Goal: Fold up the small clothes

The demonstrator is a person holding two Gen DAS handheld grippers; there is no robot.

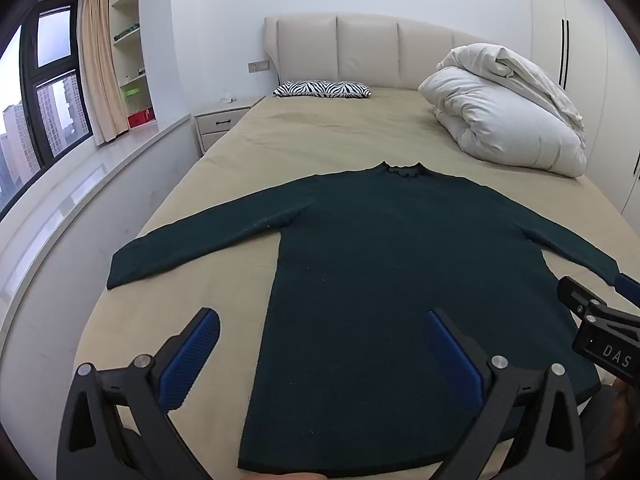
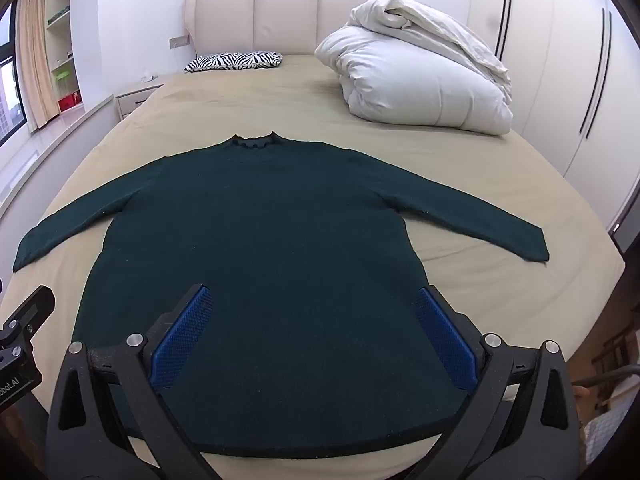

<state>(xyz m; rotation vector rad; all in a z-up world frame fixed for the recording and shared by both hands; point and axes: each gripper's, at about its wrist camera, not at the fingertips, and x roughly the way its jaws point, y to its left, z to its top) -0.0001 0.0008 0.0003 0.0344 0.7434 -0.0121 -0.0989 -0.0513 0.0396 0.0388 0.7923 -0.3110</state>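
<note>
Sweater (image 2: pixel 256 248), dark green, lay spread flat at centre frame on beige bed (image 2: pixel 460 184). Left gripper (image 1: pixel 320 348) and right gripper (image 2: pixel 316 332) hung above its hem, fingers wide, holding nothing.

A bed (image 1: pixel 320 136) with a tan sheet has a cream padded headboard (image 1: pixel 368 50). A zebra-print pillow (image 1: pixel 322 89) lies near it, and a bundled white duvet (image 1: pixel 508 108) sits to the right. A nightstand (image 1: pixel 222 122), curtain (image 1: pixel 100 60), window (image 1: pixel 44 92) and wardrobe (image 2: pixel 560 60) surround it; shelves (image 1: pixel 128 40) hold small items, perhaps boxes.
</note>
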